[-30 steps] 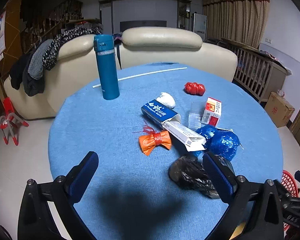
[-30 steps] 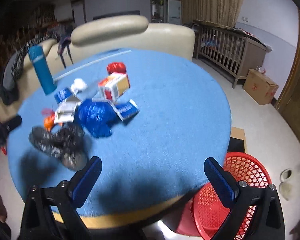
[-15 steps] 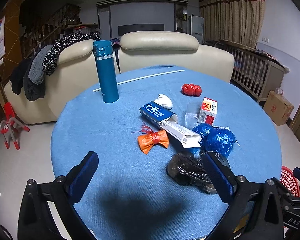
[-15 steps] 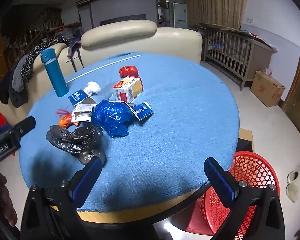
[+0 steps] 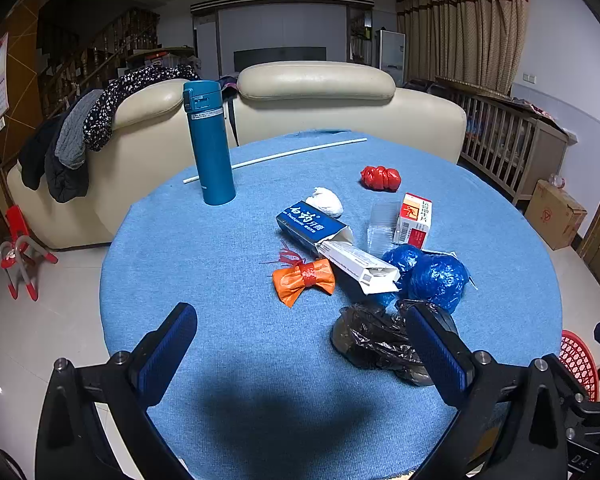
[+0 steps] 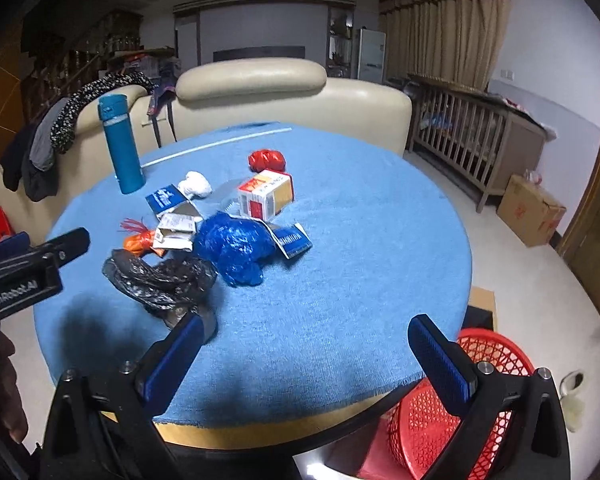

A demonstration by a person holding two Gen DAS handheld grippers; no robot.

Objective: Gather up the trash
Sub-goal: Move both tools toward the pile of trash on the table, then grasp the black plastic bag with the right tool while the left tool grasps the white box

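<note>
Blue cloth covers the round table (image 5: 220, 360), and the trash sits in one pile: one black bag (image 5: 374, 340), one blue bag (image 5: 436, 278), one orange bow (image 5: 304, 280), two boxes (plus one red wad). Left gripper (image 5: 300, 354) and right gripper (image 6: 306, 356) both gape wide, holding nothing; one red basket (image 6: 484, 412) waits on the floor

red basket (image 6: 452, 412): partly hidden behind table edge and right gripper finger.
black bag (image 5: 380, 340): right end covered by left gripper finger.
box print: too small to read.

Both tongs (image 5: 300, 344) (image 6: 306, 344) spread wide, empty
</note>
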